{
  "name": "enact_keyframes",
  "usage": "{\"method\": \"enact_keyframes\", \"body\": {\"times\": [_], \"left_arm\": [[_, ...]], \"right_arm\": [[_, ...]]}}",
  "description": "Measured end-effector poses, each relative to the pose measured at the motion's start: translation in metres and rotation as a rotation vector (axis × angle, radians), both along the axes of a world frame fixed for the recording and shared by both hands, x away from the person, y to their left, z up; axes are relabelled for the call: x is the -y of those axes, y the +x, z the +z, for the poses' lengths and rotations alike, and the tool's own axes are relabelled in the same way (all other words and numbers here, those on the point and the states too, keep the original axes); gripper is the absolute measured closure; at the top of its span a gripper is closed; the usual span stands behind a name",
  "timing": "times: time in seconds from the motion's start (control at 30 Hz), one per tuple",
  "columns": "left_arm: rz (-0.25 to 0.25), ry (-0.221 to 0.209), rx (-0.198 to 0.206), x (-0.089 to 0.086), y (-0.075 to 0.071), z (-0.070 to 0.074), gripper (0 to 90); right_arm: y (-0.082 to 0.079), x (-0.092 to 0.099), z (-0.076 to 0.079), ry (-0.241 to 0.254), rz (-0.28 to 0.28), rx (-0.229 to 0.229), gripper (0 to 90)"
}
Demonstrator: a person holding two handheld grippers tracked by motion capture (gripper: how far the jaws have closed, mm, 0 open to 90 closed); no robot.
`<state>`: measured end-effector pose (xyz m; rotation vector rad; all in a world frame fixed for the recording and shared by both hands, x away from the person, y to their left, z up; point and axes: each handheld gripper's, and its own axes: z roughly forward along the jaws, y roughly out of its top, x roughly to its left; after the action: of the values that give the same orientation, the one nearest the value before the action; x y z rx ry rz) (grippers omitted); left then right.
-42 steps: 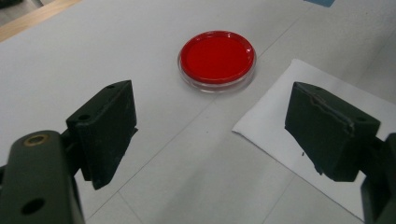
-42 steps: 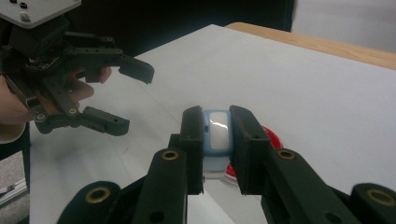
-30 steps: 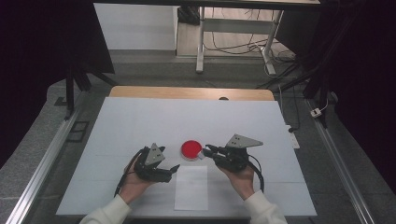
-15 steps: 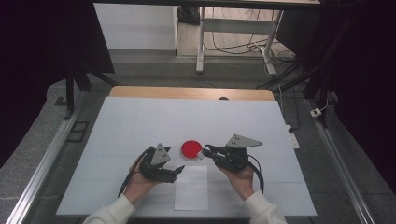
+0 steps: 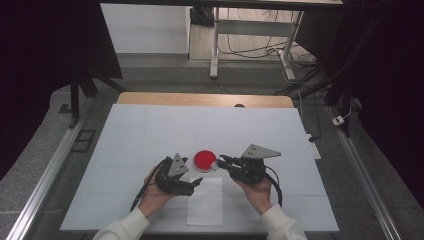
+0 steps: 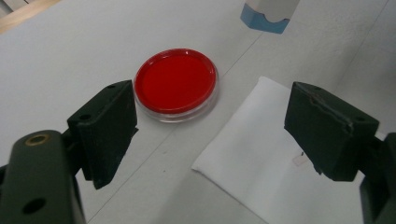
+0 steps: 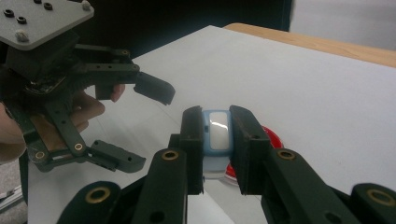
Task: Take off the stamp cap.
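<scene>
Two grippers share our white table (image 5: 150, 130) amid dark curtains: left gripper (image 5: 196, 183) released, right gripper (image 7: 215, 122) grasping a blue-white block (image 7: 217, 130), half hiding the red dish (image 5: 205, 160).

I see open table (image 5: 150, 135) across the upper half of the high view, free to pass. Lower centre is tight: red dish (image 5: 205, 160) sits between left gripper (image 5: 192, 184) and right gripper (image 5: 218, 161), white sheet (image 5: 206, 202) just below.
</scene>
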<state>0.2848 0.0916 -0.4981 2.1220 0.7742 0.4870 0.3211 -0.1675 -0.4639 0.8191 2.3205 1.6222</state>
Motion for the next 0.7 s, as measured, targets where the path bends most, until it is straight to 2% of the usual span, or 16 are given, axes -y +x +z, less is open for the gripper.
{"method": "enact_keyframes", "body": {"times": [0.7], "left_arm": [[-0.006,0.012,0.014,0.018,0.006,-0.001,19.1]], "right_arm": [[0.000,-0.003,-0.002,0.001,0.003,-0.005,75.4]]}}
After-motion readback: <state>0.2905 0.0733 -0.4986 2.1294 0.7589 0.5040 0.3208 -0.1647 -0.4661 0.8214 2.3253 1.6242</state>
